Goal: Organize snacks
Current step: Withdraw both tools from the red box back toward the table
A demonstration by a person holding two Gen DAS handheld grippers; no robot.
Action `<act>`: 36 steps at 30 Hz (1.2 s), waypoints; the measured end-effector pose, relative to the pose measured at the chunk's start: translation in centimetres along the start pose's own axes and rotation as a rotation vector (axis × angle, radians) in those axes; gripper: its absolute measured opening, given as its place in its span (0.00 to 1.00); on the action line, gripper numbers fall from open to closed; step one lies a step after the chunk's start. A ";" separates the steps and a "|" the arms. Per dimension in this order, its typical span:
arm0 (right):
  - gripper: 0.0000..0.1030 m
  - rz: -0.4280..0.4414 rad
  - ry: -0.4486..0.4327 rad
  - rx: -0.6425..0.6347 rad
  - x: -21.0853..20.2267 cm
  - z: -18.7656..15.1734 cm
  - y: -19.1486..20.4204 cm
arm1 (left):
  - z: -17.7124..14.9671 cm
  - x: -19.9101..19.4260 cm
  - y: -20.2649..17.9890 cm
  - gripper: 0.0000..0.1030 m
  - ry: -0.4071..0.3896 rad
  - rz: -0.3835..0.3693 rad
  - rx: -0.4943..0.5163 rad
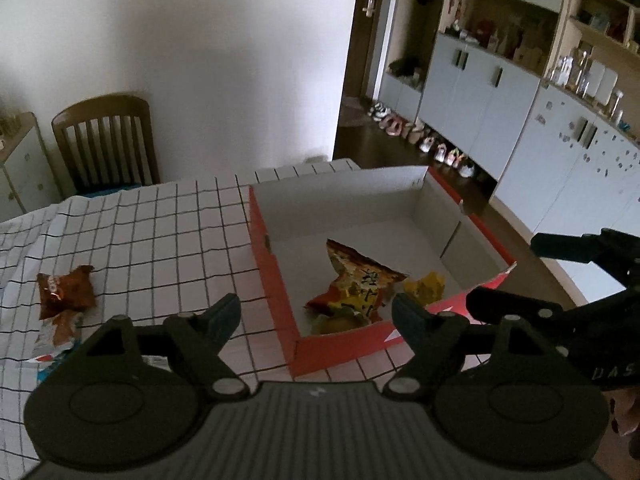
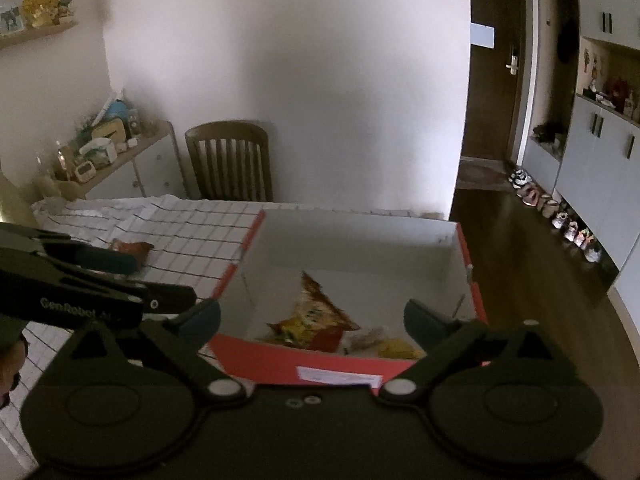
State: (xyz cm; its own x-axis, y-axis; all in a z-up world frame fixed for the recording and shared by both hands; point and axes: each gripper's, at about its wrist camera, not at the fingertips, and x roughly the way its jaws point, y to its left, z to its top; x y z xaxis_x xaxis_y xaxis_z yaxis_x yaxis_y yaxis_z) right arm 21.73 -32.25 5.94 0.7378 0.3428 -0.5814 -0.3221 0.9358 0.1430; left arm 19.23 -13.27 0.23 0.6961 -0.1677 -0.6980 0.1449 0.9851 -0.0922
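A red cardboard box [image 1: 280,300] with a white inside sits on the checked tablecloth; it also shows in the right wrist view [image 2: 256,364]. An orange-red snack bag [image 1: 354,282] and a yellow packet [image 1: 426,286] lie in its near corner, and both show in the right wrist view, the bag [image 2: 316,320] and the packet [image 2: 396,348]. A brown snack packet [image 1: 66,288] lies on the cloth to the left of the box. My left gripper [image 1: 316,316] is open and empty above the box's near edge. My right gripper [image 2: 312,318] is open and empty above the box.
More wrappers [image 1: 52,336] lie on the cloth at the left. A wooden chair [image 1: 106,144] stands behind the table against the white wall. Cabinets [image 1: 500,92] and a row of shoes [image 1: 420,140] line the right side. A cluttered sideboard [image 2: 104,152] stands at the left.
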 end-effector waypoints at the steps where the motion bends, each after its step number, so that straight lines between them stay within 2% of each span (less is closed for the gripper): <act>1: 0.97 0.002 -0.006 -0.002 -0.3 0.0 0.5 | -0.1 -0.5 0.3 0.80 -0.006 -0.004 0.001; 12: 1.00 0.017 -0.033 0.014 -2.6 -0.3 7.0 | -2.2 -6.0 5.1 0.82 -0.043 -0.039 0.019; 13: 1.00 0.018 -0.034 0.018 -2.7 -0.4 7.6 | -2.3 -6.4 5.6 0.83 -0.042 -0.043 0.015; 15: 1.00 0.021 -0.036 0.024 -2.9 -0.6 8.8 | -2.8 -7.2 6.9 0.94 -0.042 -0.052 0.003; 20: 1.00 0.030 -0.042 0.027 -3.3 -0.9 11.9 | -4.0 -9.2 10.3 0.97 -0.054 -0.070 -0.028; 23: 1.00 0.033 -0.039 0.029 -3.3 -1.0 13.6 | -4.7 -10.1 12.2 0.99 -0.063 -0.048 -0.033; 30: 1.00 0.027 -0.021 0.043 -2.5 -1.9 17.3 | -6.3 -11.1 16.6 1.00 -0.095 0.018 -0.016; 36: 1.00 0.003 0.018 0.068 -0.8 -2.9 19.4 | -7.9 -10.6 20.7 1.00 -0.059 -0.035 -0.031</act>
State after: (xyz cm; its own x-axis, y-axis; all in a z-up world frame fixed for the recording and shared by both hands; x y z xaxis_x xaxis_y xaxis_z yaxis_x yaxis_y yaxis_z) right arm 13.15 -14.57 6.87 0.7263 0.3444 -0.5948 -0.2825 0.9385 0.1984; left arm 9.35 9.22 0.11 0.7314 -0.2031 -0.6510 0.1486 0.9791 -0.1385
